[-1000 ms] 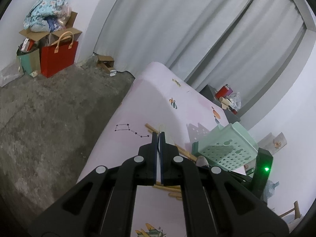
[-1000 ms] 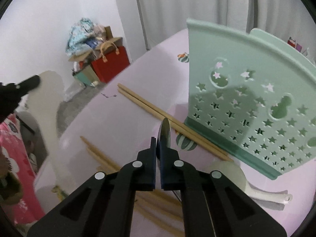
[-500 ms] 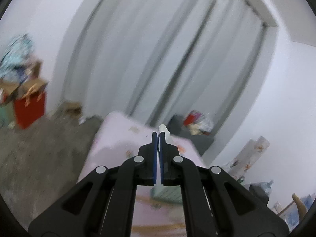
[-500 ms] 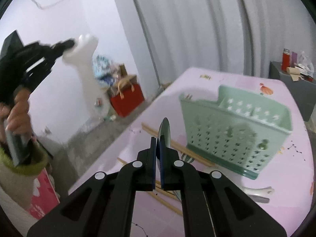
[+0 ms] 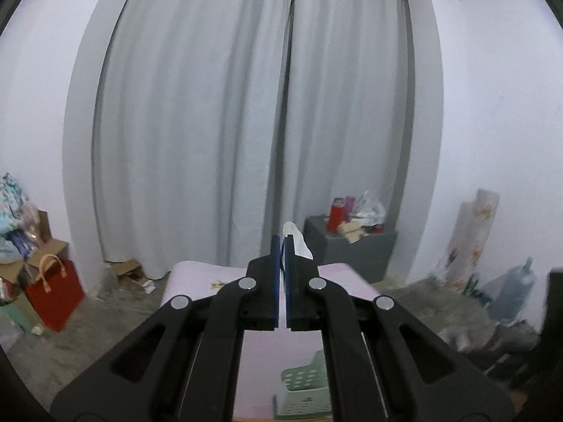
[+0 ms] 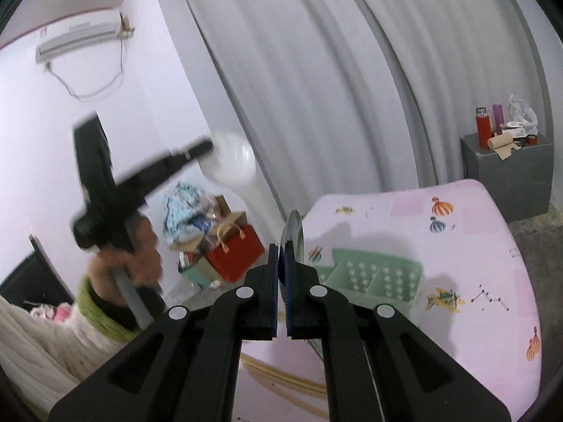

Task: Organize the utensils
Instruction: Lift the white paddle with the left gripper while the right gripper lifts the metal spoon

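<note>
The left gripper [image 5: 281, 242] is clenched on a white plastic spoon [image 5: 297, 239], whose pale end pokes out above and to the right of the blue-padded fingertips. From the right wrist view the same left gripper [image 6: 207, 147] appears blurred, raised high above the table, gripped by the person's left hand [image 6: 137, 253], with the white spoon's rounded bowl [image 6: 230, 163] showing beyond its tip.

The right gripper [image 6: 281, 249] is clamped on a shiny metal spoon [image 6: 293, 234], seen edge-on, its bowl rising just above the fingertips and its handle running down behind the right finger.

The mint-green perforated plastic utensil basket [image 6: 376, 274] with star-shaped holes sits on the pink cartoon-printed table [image 6: 475, 281], below and beyond the right gripper. Its inner compartments are visible; I cannot tell whether anything lies in them. In the left wrist view a corner of the same basket [image 5: 302, 394] shows low between the gripper's arms, on the pink table [image 5: 197, 274].

Several long wooden chopsticks [image 6: 281, 379] lie on the table on the near side of the basket, partly hidden by the right gripper's body.

Beyond the basket hang the grey pleated curtains [image 5: 228, 123]. A dark grey cabinet [image 6: 510, 176] with a red bottle [image 6: 482, 125] on top stands beyond the table's far end. A red paper bag [image 6: 234, 256] sits on the floor to the left of the basket.
</note>
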